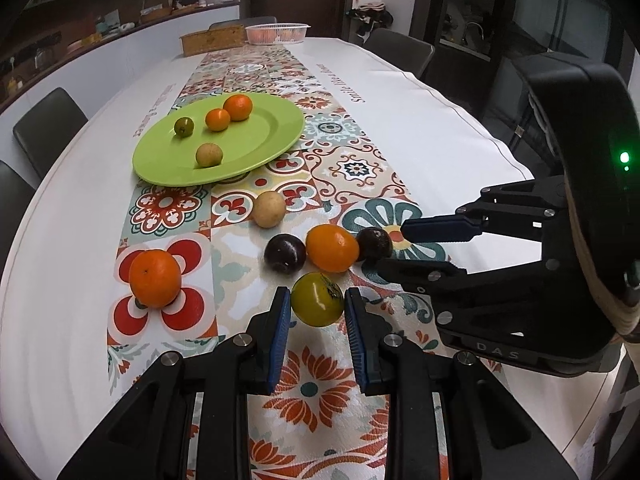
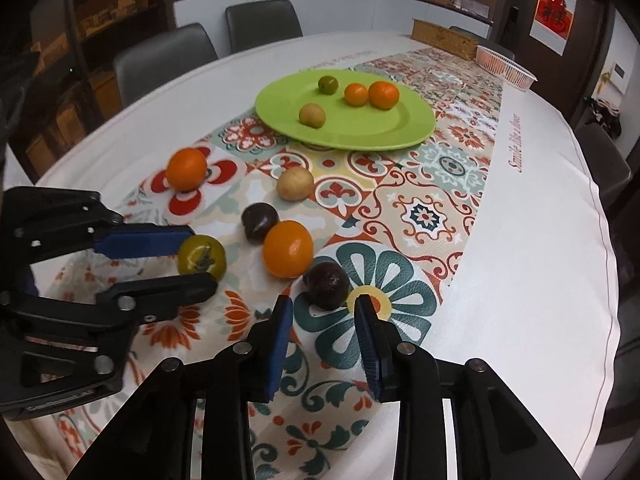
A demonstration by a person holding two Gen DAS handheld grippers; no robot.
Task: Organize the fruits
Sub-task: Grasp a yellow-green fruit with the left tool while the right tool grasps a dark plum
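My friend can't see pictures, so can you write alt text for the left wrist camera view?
The left gripper pinches a round yellow-green fruit on a tile-patterned tablecloth, among loose oranges, dark round fruits and a tan fruit. The right gripper points at one dark fruit, and a lime-green plate behind holds four small fruits.

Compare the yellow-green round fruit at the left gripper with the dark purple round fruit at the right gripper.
The yellow-green round fruit has smooth, glossy skin; the dark purple round fruit looks dull and rough. The yellow-green one sits between the left gripper's blue pads; the purple one lies just beyond the right gripper's tips. Both rest on the patterned tablecloth, off the green plate.
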